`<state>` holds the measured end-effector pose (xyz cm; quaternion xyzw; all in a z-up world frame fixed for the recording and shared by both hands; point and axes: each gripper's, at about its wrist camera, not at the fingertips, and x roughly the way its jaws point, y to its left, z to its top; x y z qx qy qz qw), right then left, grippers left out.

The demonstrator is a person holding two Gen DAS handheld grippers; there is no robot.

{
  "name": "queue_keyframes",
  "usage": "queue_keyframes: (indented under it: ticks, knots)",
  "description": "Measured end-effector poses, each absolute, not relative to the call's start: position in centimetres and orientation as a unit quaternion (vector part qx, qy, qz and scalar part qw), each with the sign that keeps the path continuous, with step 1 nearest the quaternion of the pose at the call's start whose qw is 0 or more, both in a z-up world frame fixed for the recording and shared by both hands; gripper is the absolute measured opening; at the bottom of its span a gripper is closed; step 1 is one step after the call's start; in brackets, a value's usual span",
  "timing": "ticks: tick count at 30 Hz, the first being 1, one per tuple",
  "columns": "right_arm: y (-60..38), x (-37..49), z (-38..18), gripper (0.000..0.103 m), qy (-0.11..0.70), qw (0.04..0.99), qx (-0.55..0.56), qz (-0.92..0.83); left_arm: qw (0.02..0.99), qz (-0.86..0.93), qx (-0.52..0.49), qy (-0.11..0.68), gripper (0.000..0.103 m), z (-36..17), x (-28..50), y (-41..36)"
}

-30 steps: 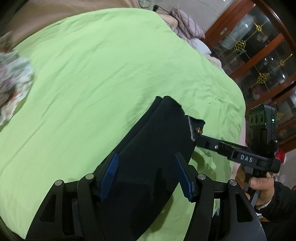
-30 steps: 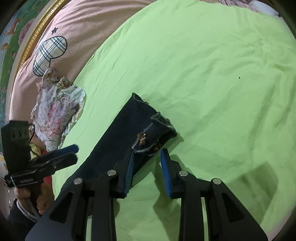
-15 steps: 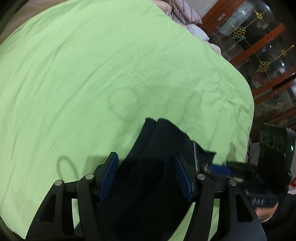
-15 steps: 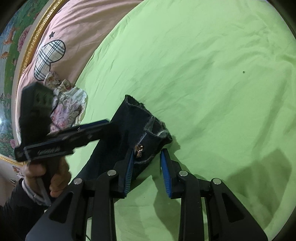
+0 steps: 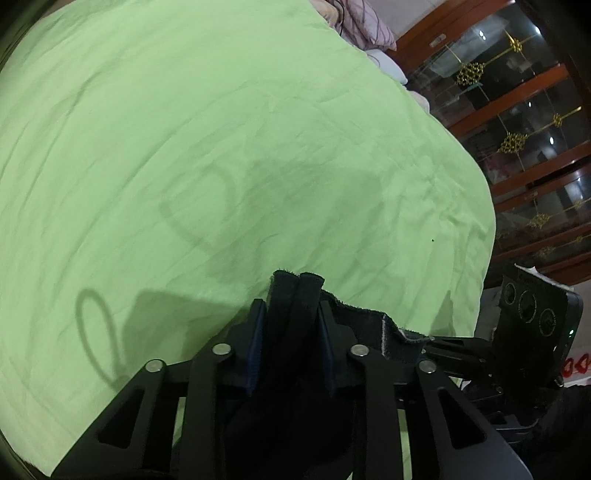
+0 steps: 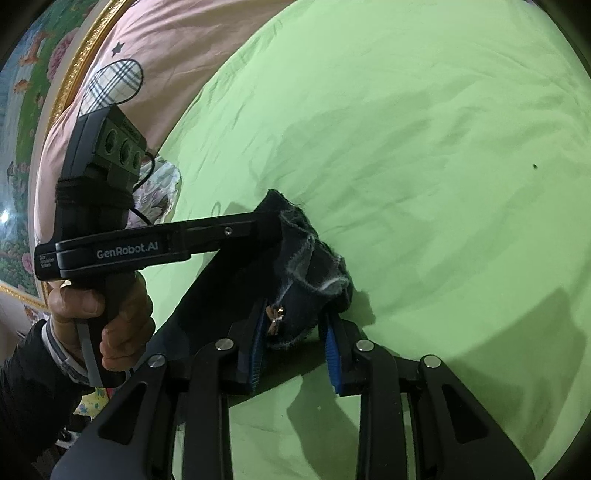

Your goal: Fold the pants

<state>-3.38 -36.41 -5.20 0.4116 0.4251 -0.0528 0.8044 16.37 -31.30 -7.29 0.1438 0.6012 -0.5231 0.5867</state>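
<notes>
Dark navy pants (image 6: pixel 295 258) lie folded lengthwise on a green bedsheet (image 6: pixel 424 129). Their frayed end (image 5: pixel 295 291) sits between my left gripper's blue-padded fingers. My left gripper (image 5: pixel 291 347) is shut on that end; it also shows in the right wrist view (image 6: pixel 266 225), clamped on the far corner. My right gripper (image 6: pixel 295 354) is closed around the near corner of the same end, by a brass button (image 6: pixel 275 314). The right gripper also shows in the left wrist view (image 5: pixel 424 341), touching the cloth's right corner.
A floral cloth (image 6: pixel 159 192) lies at the sheet's left edge beside a pink cover with a plaid heart (image 6: pixel 114 85). A wooden glass-door cabinet (image 5: pixel 524 122) stands beyond the bed's right edge. Pillows (image 5: pixel 365 29) lie at the far end.
My left gripper has closed from wide open onto the pants' end. The right gripper has moved in onto the near corner. The pants' end has risen off the sheet.
</notes>
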Motion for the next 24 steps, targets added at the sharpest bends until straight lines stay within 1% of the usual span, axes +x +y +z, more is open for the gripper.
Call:
queue_keyframes:
  ticks: [4,5,9,14,16,18,24]
  knots:
    - [-36.2,-3.4,-4.7,0.016,0.421,0.811,0.403,-0.045,0.589,-0.529,0.137,0.596,0.022,-6.8,16.3,-31.0]
    - [-36.1,-3.4,-4.4,0.016,0.419,0.815,0.399,-0.042,0.590,-0.530,0.137,0.593,0.021,-6.5,16.3,-30.8]
    - [-35.8,-3.4,-3.3,0.015,0.410,0.824,0.389,-0.032,0.597,-0.536,0.128,0.583,0.018,-5.3,16.1,-30.0]
    - [-35.1,-3.3,-1.3,0.014,0.394,0.838,0.377,-0.017,0.612,-0.542,0.104,0.567,0.018,-3.0,16.2,-28.0]
    - [-34.5,-3.2,-0.4,0.014,0.387,0.844,0.371,-0.009,0.622,-0.541,0.092,0.559,0.017,-1.9,16.4,-26.7]
    - [-33.9,-3.1,0.4,0.014,0.381,0.849,0.367,0.000,0.629,-0.540,0.078,0.554,0.012,-0.8,16.8,-25.3]
    - [-31.2,-2.5,2.8,0.014,0.369,0.862,0.346,0.027,0.643,-0.534,0.060,0.546,0.012,0.7,17.1,-21.9]
